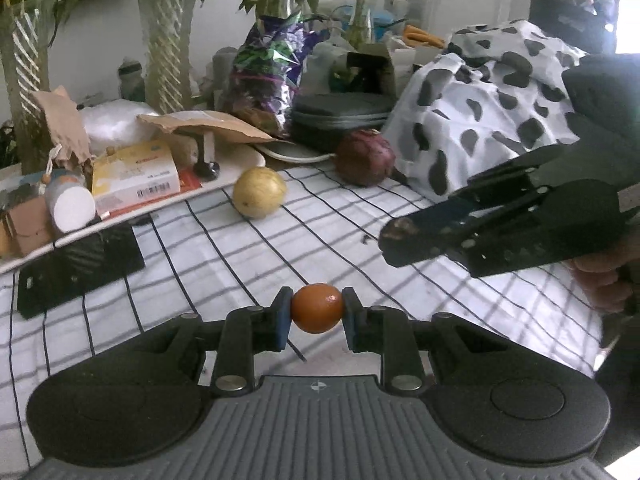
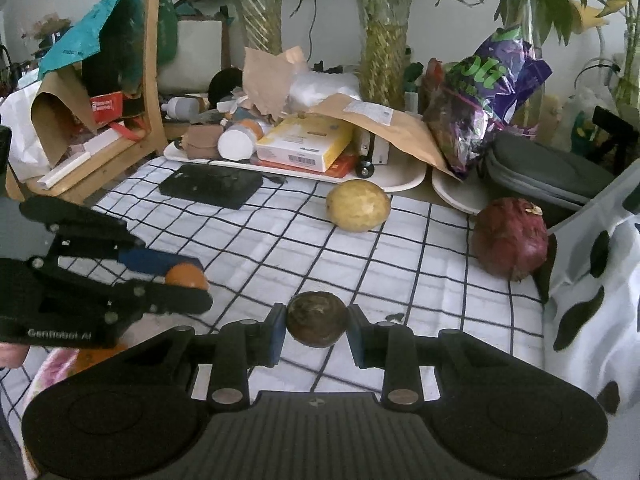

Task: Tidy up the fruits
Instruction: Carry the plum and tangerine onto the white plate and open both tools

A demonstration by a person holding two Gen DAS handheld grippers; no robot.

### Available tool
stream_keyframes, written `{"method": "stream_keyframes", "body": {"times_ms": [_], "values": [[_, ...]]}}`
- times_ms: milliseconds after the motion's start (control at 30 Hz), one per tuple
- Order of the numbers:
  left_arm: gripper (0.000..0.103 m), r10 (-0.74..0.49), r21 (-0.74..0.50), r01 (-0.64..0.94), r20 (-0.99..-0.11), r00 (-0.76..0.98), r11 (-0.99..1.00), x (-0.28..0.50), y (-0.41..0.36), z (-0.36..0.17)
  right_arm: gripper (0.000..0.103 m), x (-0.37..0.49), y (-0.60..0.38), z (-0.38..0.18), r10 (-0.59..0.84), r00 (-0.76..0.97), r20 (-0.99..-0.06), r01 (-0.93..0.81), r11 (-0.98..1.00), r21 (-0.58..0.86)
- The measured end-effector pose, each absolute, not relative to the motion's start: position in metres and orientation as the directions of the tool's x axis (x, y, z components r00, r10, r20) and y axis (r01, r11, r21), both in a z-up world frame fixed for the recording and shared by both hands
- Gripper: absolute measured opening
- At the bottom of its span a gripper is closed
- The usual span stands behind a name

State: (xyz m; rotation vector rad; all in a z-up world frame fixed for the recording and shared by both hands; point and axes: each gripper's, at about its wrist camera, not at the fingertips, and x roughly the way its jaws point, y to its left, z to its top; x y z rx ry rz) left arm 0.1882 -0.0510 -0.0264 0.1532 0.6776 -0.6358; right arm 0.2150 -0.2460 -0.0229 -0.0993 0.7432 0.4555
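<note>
My left gripper is shut on a small orange fruit and holds it above the checked cloth. It also shows in the right wrist view at the left, with the orange fruit between its fingers. My right gripper is shut on a dark brown round fruit. It shows in the left wrist view at the right. A yellow fruit and a dark red fruit lie on the cloth farther back.
A white tray with boxes, a bottle and brown paper stands at the back. A black flat device lies on the cloth at the left. A cow-print cloth lies at the right. A purple foil bag and plants stand behind.
</note>
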Motion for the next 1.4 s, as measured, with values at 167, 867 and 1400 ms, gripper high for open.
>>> {"method": "stream_keyframes", "body": {"times_ms": [167,867,1400], "values": [[0.025,-0.505,-0.086,0.594,-0.631,0.589,0.8,0.167,-0.05,-0.024,0.033,0.196,-0.245,-0.017,0.366,0.65,-0.666,-0.431,0.899,0.074],[0.065,-0.416,0.002,0.513,-0.581,0.699,0.859,0.12,-0.038,-0.009,0.034,0.144,-0.238,-0.014,0.372,0.632,-0.68,-0.439,0.895,0.082],[0.065,-0.357,-0.034,0.42,-0.591,0.724,0.907,0.069,-0.016,-0.002,0.034,0.091,-0.218,-0.017,0.409,0.572,-0.711,-0.491,0.865,0.103]]}}
